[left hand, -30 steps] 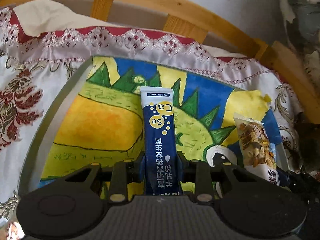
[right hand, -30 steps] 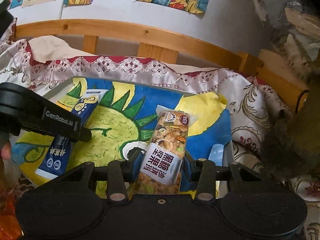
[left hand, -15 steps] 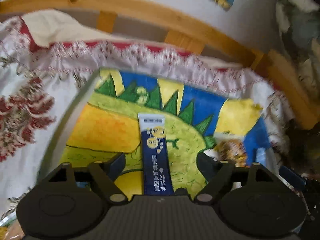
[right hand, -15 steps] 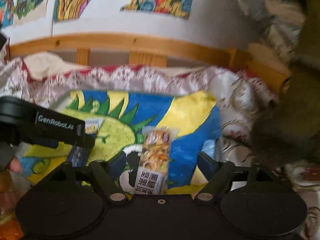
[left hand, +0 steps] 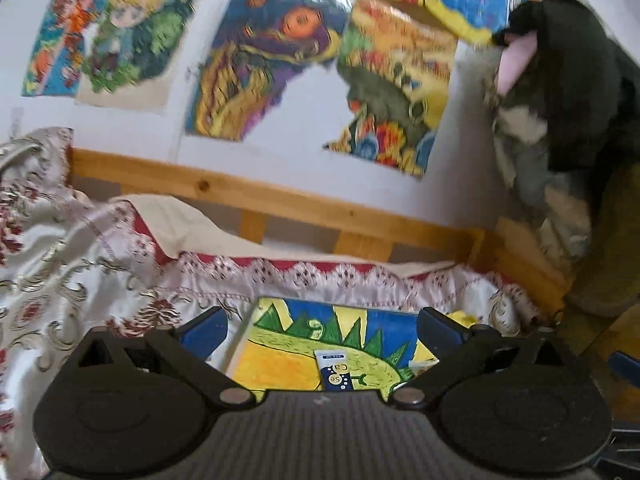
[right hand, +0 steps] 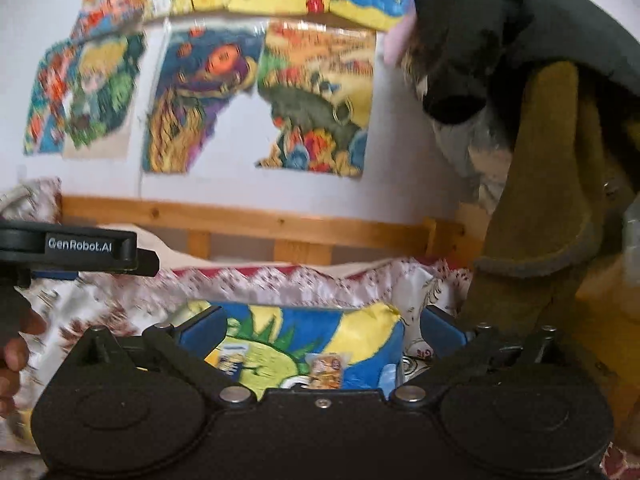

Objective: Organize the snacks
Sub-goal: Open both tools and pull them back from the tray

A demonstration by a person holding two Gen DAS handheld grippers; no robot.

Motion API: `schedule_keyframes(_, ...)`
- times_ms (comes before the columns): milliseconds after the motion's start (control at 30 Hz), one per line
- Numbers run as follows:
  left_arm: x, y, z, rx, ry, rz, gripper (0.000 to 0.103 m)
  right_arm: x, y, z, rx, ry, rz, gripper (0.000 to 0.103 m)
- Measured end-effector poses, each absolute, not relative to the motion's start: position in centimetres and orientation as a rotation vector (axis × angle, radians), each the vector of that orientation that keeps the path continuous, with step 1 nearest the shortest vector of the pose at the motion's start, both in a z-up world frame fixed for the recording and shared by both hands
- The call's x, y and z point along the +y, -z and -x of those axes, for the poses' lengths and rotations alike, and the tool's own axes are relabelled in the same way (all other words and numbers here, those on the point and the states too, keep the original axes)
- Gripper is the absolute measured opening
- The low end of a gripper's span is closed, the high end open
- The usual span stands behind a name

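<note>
While its jaws are opening wide w/ nothing between them, the left tool (left hand: 320, 330) hangs above a painted tray (left hand: 280, 364) w/ a dinosaur picture. A dark blue snack stick (left hand: 336, 374) lies on the tray, below the tool & apart from the pads. The right tool (right hand: 322, 330) is likewise opening, empty; a nut bar packet (right hand: 326, 368) lies on the same tray, clear of its pads, just right of the blue stick. The tray sits on a bed w/ a floral lace-edged cover (left hand: 80, 264). Behind: wooden bed rail (left hand: 280, 200), then wall w/ drawings (left hand: 272, 64). Dark clothes (right hand: 520, 40) hang at right.
</note>
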State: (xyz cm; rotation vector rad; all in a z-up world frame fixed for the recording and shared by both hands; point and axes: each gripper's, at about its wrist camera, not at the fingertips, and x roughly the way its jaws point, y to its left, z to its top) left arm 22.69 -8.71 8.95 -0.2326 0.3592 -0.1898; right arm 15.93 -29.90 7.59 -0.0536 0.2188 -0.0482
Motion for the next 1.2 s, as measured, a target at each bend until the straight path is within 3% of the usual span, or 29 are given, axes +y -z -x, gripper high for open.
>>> schedule_keyframes(333, -5.8, -9.0, -13.5, 0.286, 0.162, 0.164, 0.103, -27.3, -8.9, -7.3, 0.173, 0.003, 0.04, 0.102)
schedule_keyframes(700, -3.6, -6.0, -5.7, 0.309, 0.158, 0.099, 0.103, -25.2, -6.3, 0.7, 0.18, 0.022, 0.017, 0.102)
schedule_keyframes(1200, -2.3, -2.3, -1.3, 0.408, 0.161, -0.007, 0.103, -25.0, -1.7, 5.0, 0.364, 0.112, -0.023, 0.102)
